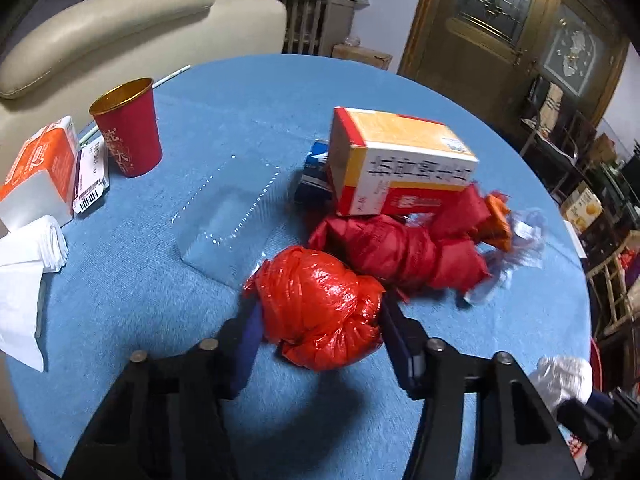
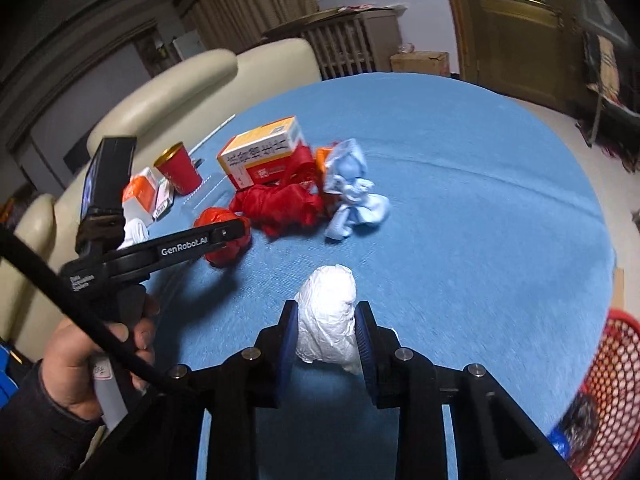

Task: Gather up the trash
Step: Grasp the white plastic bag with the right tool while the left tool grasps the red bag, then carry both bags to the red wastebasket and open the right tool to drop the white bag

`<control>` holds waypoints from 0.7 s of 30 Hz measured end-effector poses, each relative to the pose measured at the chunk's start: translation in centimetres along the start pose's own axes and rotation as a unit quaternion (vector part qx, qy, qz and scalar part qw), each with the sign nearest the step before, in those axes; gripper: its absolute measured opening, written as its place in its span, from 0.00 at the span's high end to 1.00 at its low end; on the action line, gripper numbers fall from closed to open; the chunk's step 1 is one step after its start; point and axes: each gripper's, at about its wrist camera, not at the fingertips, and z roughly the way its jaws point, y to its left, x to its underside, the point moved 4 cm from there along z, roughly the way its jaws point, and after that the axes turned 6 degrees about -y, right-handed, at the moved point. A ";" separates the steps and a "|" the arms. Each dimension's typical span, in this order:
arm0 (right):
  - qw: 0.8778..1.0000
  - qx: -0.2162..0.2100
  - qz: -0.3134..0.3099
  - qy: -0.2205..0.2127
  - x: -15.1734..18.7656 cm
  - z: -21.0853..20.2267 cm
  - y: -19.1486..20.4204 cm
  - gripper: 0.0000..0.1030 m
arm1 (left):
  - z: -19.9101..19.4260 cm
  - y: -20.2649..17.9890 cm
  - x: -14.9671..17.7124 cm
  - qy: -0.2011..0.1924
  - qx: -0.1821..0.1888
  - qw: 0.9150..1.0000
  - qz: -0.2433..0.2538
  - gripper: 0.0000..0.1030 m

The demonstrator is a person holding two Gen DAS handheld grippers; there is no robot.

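Two grippers were at work over the round table with the blue cloth (image 2: 480, 184). My right gripper (image 2: 326, 334) was pinching a crumpled white plastic wad (image 2: 328, 312), its blue pads (image 2: 366, 344) pressed against both sides, the wad lifted a little above the cloth. Low at the right edge of that view stood a red mesh waste basket (image 2: 612, 380) with some dark and blue scraps inside.

My left gripper (image 1: 320, 320) had its fingers on either side of a knotted orange-red plastic bag (image 1: 320, 304) that lay on the cloth; the pads touched it left and right, squeezing it. My left hand (image 2: 80, 356) gripped the handle.

Just beyond the bag lay a bundle of dark red crumpled fabric-like wrapping (image 1: 400, 252), with a crumpled pale blue plastic film (image 2: 352, 192) beside it. Left of the bundle sat a clear plastic tray (image 1: 228, 220). Resting partly on the red bundle was an orange, white and red cardboard box (image 1: 400, 160).

Farther left were folded white tissues (image 1: 28, 248), an orange and white carton (image 1: 40, 168) and a red paper cup with a gold lining (image 1: 128, 128), standing upright. Behind the table stood a cream leather sofa (image 1: 120, 28).
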 end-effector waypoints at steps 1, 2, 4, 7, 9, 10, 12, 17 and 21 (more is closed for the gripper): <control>1.000 -0.001 0.007 -0.004 0.1 -0.4 -0.4 0.70 | -0.6 -0.1 0.2 -0.005 -0.007 1.000 0.006 0.45; 1.000 -0.001 0.013 -0.007 0.3 -0.9 -0.8 0.70 | -1.3 -0.3 0.4 -0.011 -0.011 1.000 0.011 0.45; 1.000 -0.001 0.023 -0.015 0.5 -1.6 -1.4 0.70 | -2.6 -0.6 0.8 -0.016 -0.012 1.000 0.014 0.45; 0.999 -0.003 0.036 -0.025 0.9 -2.7 -2.0 0.70 | -4.5 -1.5 1.3 -0.029 -0.016 0.999 0.026 0.45; 0.998 -0.002 0.045 -0.033 1.0 -3.4 -2.4 0.70 | -5.4 -2.4 1.4 -0.034 -0.015 0.999 0.032 0.45; 0.998 -0.001 0.050 -0.038 1.1 -3.9 -2.7 0.70 | -6.0 -3.0 1.5 -0.035 -0.011 0.999 0.037 0.45; 0.997 0.005 0.060 -0.048 1.3 -4.9 -3.5 0.70 | -6.5 -4.1 1.8 -0.038 -0.006 0.998 0.049 0.45; 0.993 0.030 0.089 -0.072 2.2 -7.9 -6.4 0.70 | -8.1 -8.2 2.3 -0.047 0.019 0.995 0.082 0.45; 0.987 0.061 0.119 -0.091 3.3 -10.7 -9.5 0.70 | -8.7 -12.0 2.7 -0.051 0.045 0.992 0.109 0.45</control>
